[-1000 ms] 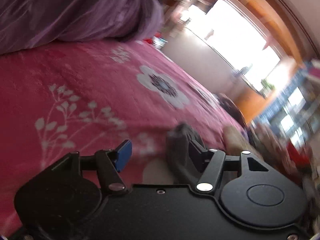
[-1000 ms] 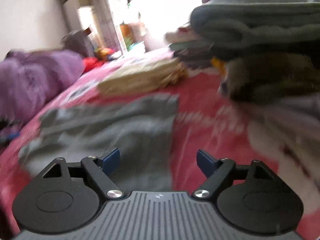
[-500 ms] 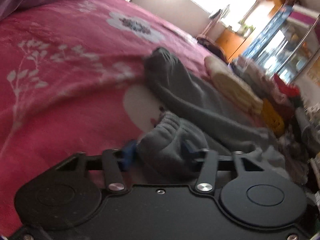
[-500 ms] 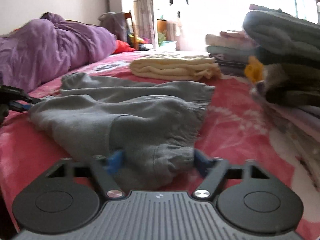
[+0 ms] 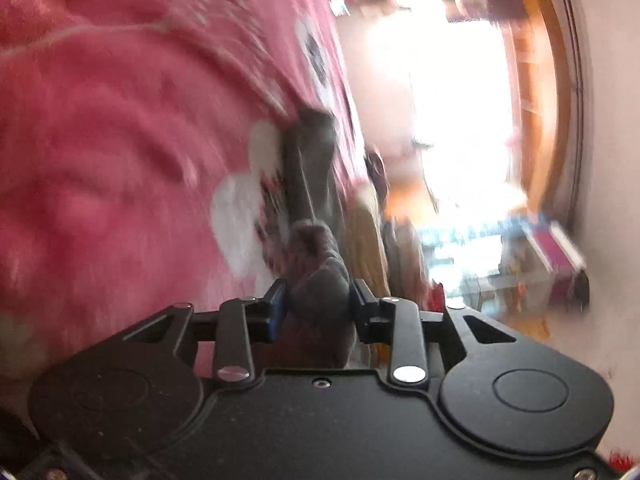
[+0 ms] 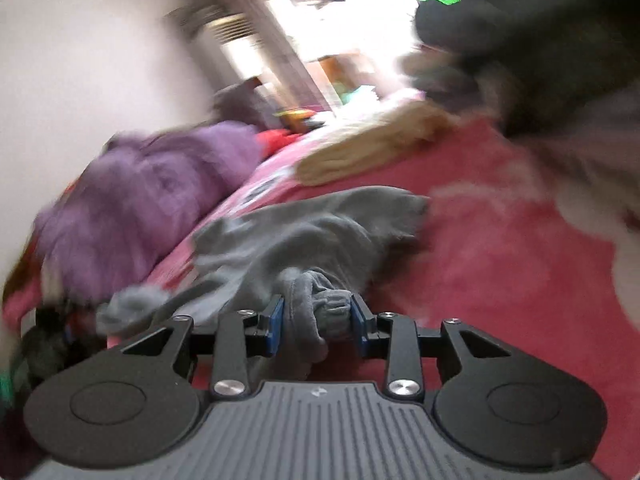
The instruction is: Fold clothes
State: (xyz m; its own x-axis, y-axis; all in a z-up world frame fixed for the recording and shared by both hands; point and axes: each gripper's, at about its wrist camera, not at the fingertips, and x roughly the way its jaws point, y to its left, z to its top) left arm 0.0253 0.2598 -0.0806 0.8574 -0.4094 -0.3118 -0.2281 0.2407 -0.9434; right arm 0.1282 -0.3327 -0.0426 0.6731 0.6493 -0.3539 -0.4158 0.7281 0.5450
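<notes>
The grey garment [image 6: 304, 236] lies crumpled on the pink floral bedspread [image 6: 500, 248], with open pink cover to its right and a purple quilt [image 6: 144, 196] heaped close on its left. Beyond it a folded yellow cloth [image 6: 372, 144] rests on the bed, and a dark stack of folded clothes [image 6: 532, 36] rises at the upper right, cut off by the frame edge. The right gripper [image 6: 317, 322] is clamped on a bunched hem of the garment, blue pads pressing the folds from both sides.

The left wrist view is steeply tilted: the bedspread [image 5: 120, 152] fills the left, and a bright window [image 5: 460, 100] and wooden frame show on the right, none of which is clear from the other camera. Here the left gripper [image 5: 317, 310] is closed on another gathered end of the garment [image 5: 316, 200], which trails away toward the bed's far edge beside the yellow cloth [image 5: 364, 232].

Both views are smeared by motion; shelf contents at right and the garment's overall shape are hard to make out
</notes>
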